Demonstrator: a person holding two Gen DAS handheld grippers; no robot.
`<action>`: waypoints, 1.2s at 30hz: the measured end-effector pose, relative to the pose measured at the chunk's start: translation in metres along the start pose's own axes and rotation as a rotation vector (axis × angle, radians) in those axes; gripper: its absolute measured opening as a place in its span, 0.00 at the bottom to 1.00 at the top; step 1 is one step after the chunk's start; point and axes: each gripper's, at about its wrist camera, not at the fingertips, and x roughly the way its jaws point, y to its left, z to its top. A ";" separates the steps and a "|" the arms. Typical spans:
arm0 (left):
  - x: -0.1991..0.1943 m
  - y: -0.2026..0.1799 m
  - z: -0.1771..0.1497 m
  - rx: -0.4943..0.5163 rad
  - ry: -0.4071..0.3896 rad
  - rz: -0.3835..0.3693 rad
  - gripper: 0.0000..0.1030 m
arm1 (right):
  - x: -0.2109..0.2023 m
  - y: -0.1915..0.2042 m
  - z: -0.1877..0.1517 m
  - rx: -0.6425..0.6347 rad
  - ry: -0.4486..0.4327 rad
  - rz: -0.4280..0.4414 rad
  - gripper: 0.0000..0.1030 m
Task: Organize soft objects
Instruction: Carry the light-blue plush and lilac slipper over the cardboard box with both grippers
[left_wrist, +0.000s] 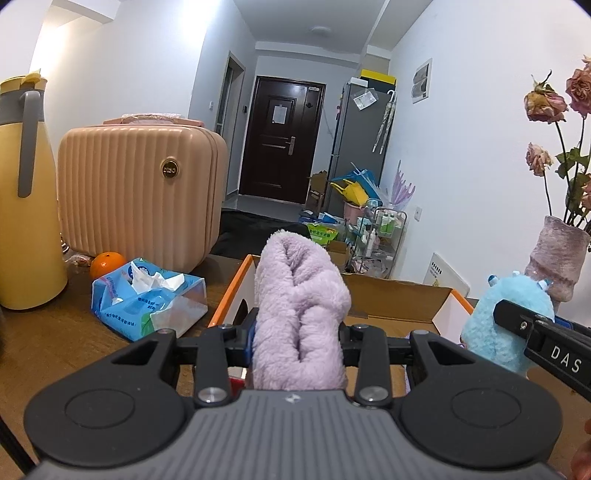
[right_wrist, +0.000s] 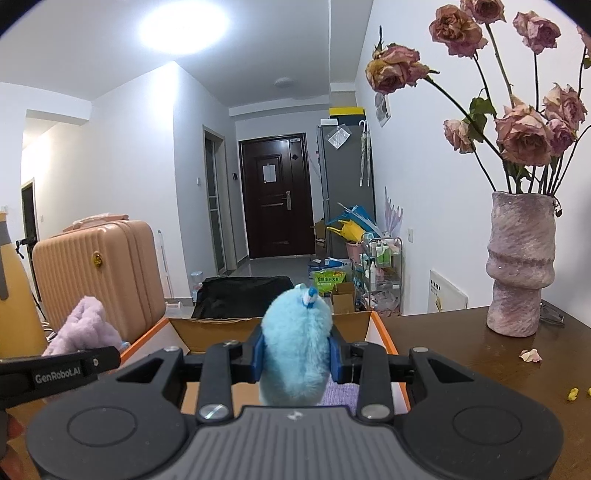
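Soft objects, two: our left gripper (left_wrist: 299, 341) pinches one lilac fleece roll (left_wrist: 301, 314) upright, long axis vertical, over the cardboard box (left_wrist: 391, 299); our right gripper (right_wrist: 295, 360) pinches one smaller blue plush toy (right_wrist: 295, 343), upright too.

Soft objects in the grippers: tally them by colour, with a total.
Lilac: 1, the fuzzy cloth clamped in the left gripper.
Light blue: 1, the plush toy clamped in the right gripper.
Total: 2, both held above the open cardboard box.
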 end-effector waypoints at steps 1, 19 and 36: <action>0.002 0.000 0.001 0.000 0.001 0.001 0.35 | 0.002 0.000 0.000 -0.002 0.002 0.000 0.31; 0.027 -0.003 0.007 -0.002 0.003 0.012 0.35 | 0.044 0.002 0.004 -0.034 0.070 -0.025 0.31; 0.068 -0.002 0.015 0.014 0.021 0.047 0.35 | 0.083 -0.001 -0.007 -0.028 0.179 -0.036 0.31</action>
